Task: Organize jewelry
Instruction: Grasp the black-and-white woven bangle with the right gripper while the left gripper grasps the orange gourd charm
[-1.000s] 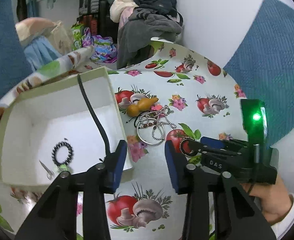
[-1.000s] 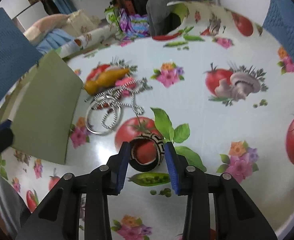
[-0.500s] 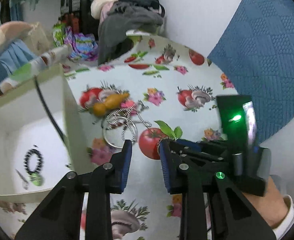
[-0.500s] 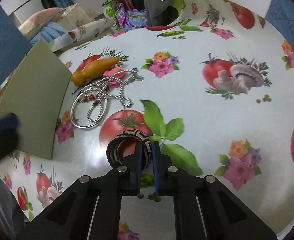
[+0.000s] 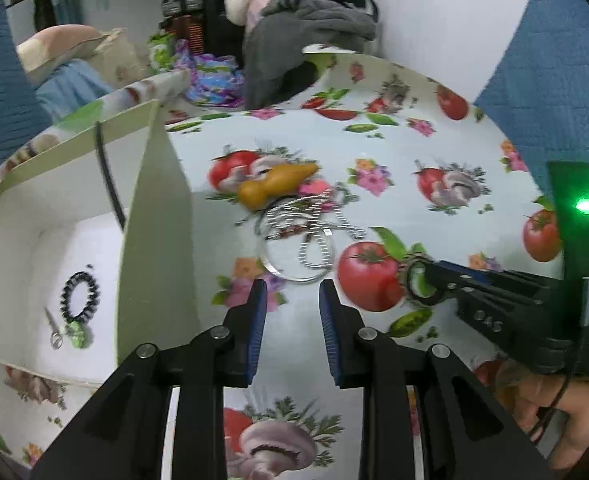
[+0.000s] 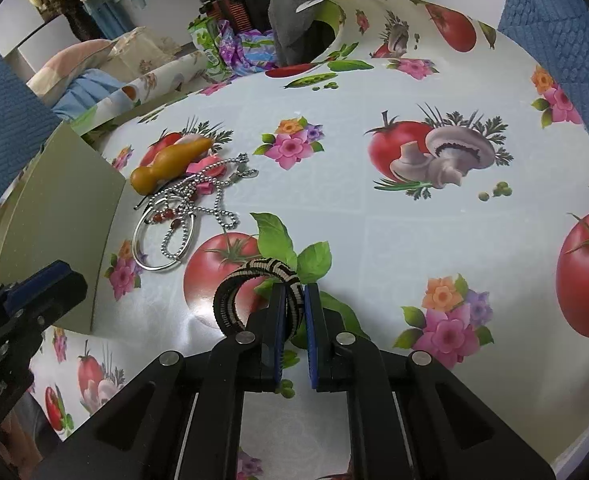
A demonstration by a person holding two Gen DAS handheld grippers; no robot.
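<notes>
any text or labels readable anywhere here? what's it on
"DAS": pale letters on the black body of the right gripper, seen from the left wrist view; soft, so this reading is not certain.
Green packet at the far edge of the table: has print, too blurred to read.
Nothing readable on the box, the tablecloth or the jewelry.

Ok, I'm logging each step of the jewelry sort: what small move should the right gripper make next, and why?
Probably lift the woven bangle off the tablecloth. The right gripper has just closed on the bangle's rim, the bangle still sits by the printed tomato, and the box holding a beaded bracelet stands open to the left.
</notes>
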